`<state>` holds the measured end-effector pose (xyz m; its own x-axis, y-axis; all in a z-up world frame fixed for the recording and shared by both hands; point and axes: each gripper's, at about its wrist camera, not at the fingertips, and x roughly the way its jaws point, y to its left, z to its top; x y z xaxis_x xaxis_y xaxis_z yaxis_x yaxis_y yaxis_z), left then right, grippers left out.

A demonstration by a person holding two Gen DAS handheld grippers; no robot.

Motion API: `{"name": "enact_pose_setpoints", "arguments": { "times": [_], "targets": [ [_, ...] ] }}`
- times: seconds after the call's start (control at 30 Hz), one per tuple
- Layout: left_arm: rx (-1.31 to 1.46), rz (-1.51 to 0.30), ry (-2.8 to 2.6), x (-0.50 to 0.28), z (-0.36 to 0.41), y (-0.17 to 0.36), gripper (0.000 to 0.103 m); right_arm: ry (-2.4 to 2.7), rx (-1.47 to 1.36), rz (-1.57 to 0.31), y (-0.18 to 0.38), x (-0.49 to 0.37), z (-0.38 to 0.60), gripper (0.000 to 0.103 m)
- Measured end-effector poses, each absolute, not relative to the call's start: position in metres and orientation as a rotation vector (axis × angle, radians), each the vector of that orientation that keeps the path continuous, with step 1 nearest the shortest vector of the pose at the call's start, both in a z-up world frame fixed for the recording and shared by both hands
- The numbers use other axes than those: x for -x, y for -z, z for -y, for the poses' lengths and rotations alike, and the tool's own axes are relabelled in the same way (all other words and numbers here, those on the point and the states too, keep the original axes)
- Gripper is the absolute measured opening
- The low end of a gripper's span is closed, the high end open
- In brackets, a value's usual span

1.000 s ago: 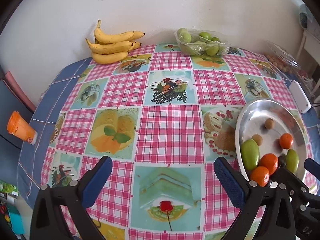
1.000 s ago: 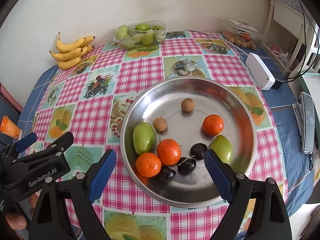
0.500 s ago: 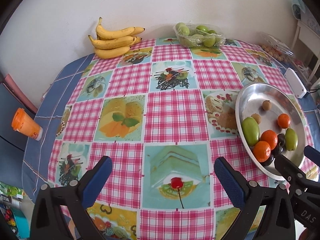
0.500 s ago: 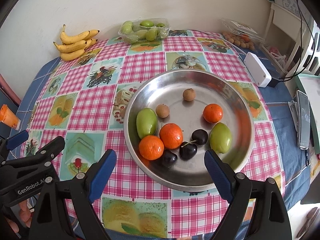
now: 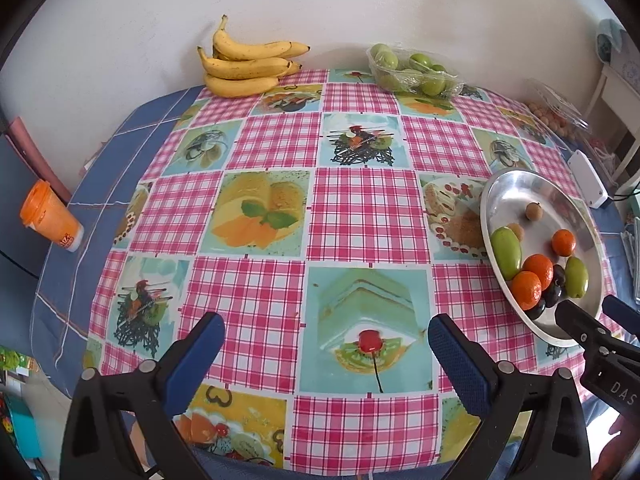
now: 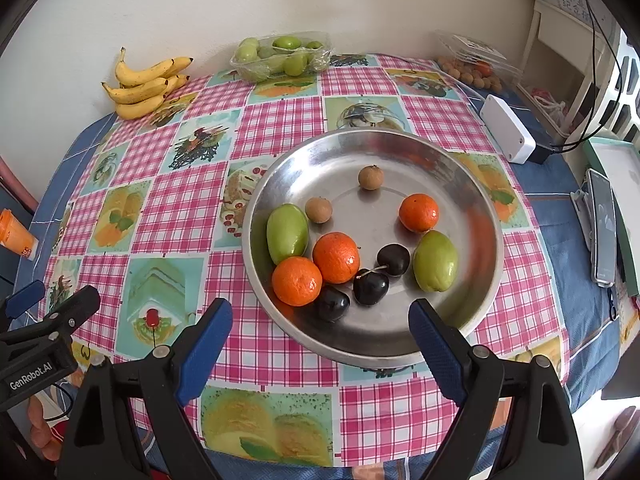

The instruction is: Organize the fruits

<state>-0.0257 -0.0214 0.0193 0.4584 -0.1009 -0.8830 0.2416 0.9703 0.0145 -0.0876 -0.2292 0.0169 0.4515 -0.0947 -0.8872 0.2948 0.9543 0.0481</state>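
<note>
**A:** Checkered tablecloth [image 6: 280,128] covers our round table, and we've got the steel dish [image 6: 472,216] near its right edge holding the mix: three oranges [image 6: 336,258], two green mangoes [image 6: 287,233], dark cherries [image 6: 371,288] and two little brown longans [image 6: 318,209]. Bananas [image 6: 146,88] and the wrapped green fruit tray [image 6: 282,56] sit at the far edge by the wall.

**B:** Both grippers empty?

**A:** Yep. Our right gripper [image 6: 320,332] hangs jaws wide over the dish's near rim; our left gripper [image 5: 322,354] is spread wide too, over bare cloth.

**B:** We'd guess the oranges are firm and easy, so pinch them across the middle. Cherries look slick and squishy, so go gentle on the body, not the stem.
</note>
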Motion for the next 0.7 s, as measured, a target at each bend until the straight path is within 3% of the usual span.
{"name": "enact_pose_setpoints", "arguments": {
  "times": [0.7],
  "targets": [
    [-0.120, -1.095, 0.224, 0.0231, 0.0187, -0.0169, 0.103, 0.265, -0.216, -1.095, -0.0130, 0.0868, 0.2329, 0.090]
  ]
}}
